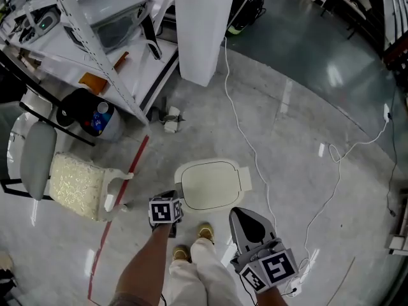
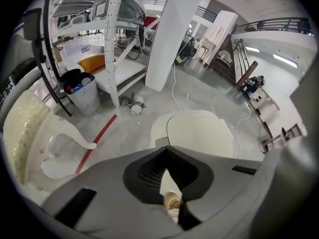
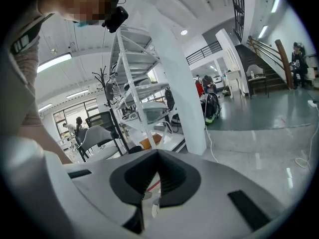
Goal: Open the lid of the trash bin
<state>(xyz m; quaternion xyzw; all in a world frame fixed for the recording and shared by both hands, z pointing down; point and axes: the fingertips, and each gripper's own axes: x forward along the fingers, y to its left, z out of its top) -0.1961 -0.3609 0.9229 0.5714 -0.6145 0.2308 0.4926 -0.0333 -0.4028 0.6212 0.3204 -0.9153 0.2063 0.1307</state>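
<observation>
We stand over the bin [image 1: 209, 183], which sits on the floor at lower centre of the head view, just above our shoes [image 1: 205, 233], its cream lid [image 2: 199, 133] lying flat and closed. The left gripper [image 1: 167, 210] hangs at the lid's lower-left corner. In its own view the jaws meet at the tips with nothing between them, and the lid fills the frame just beyond. The right gripper [image 1: 239, 217] sits at the lid's lower-right corner with its jaws also together and empty. Its view looks out across the room at the pillar [image 3: 174, 68] and the shelving, not at the bin. We judge that the opening has not begun. The main risk is that closed tips find no purchase on a smooth, flush lid: they could skate across the top or press it down instead of lifting it. We cannot tell which edge carries the hinge, so prying at the wrong side would tip or slide the light bin across the polished floor. The right gripper is aimed away from the bin, so any steadying push from it would be made blind. A cable [image 1: 248, 139] trails past the bin's right side and could snag if the bin shifts.
</observation>
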